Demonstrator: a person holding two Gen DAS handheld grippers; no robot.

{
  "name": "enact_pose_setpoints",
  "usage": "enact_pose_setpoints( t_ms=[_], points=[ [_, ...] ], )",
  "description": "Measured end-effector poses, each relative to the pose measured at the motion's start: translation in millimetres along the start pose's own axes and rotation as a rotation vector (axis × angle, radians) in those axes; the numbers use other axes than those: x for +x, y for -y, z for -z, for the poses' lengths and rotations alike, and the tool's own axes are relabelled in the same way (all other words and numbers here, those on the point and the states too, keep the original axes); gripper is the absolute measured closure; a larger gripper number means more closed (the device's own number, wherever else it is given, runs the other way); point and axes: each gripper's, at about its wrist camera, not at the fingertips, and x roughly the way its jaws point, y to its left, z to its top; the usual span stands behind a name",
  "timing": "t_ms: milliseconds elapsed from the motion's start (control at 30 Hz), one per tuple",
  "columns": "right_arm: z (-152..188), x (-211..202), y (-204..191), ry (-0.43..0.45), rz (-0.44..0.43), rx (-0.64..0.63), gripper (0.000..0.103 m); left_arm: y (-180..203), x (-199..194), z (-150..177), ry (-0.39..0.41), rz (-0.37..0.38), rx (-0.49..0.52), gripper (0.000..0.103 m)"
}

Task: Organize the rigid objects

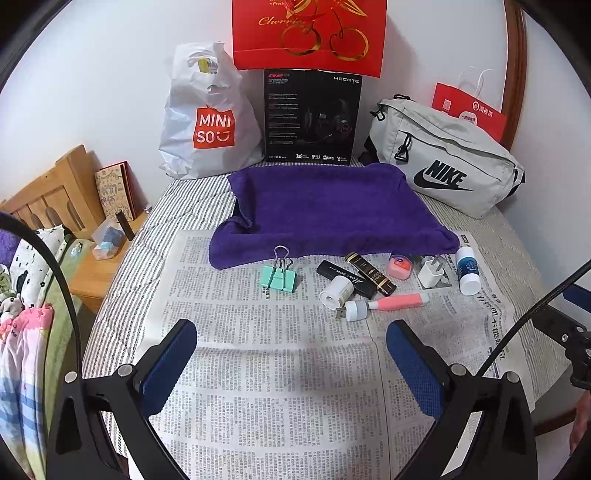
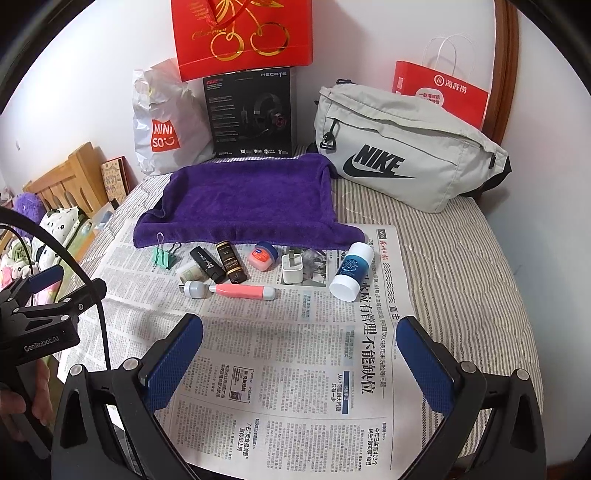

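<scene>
Small items lie on a newspaper (image 1: 258, 332) in front of a purple towel (image 1: 325, 206): a green binder clip (image 1: 277, 277), a black box (image 1: 345, 278), a brown-gold box (image 1: 371, 272), a white roll (image 1: 336, 291), a USB light (image 1: 352, 309), a pink pen-like tube (image 1: 400, 301), a pink tin (image 1: 399, 265), a white charger (image 1: 431, 273) and a blue-white bottle (image 1: 467, 269). In the right wrist view the clip (image 2: 164, 254), tube (image 2: 242, 291), charger (image 2: 291, 268), bottle (image 2: 351, 271) and towel (image 2: 251, 199) show. My left gripper (image 1: 291, 354) and right gripper (image 2: 299, 350) are open and empty, short of the items.
Behind the towel stand a white Miniso bag (image 1: 207, 118), a black headset box (image 1: 312, 114), a red cherry bag (image 1: 310, 33), a grey Nike pouch (image 1: 443, 158) and a red paper bag (image 1: 469, 109). A wooden bedside shelf (image 1: 99, 258) is at left.
</scene>
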Motion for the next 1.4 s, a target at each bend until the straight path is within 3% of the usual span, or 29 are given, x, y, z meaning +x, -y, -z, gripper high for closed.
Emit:
enact_pose_setpoints(
  t_ms=[1400],
  points=[
    [3.5, 8.8, -0.6, -0.012, -0.005, 0.015, 0.0, 0.7, 7.3, 2.8, -0.017, -0.004, 0.016, 0.0]
  ],
)
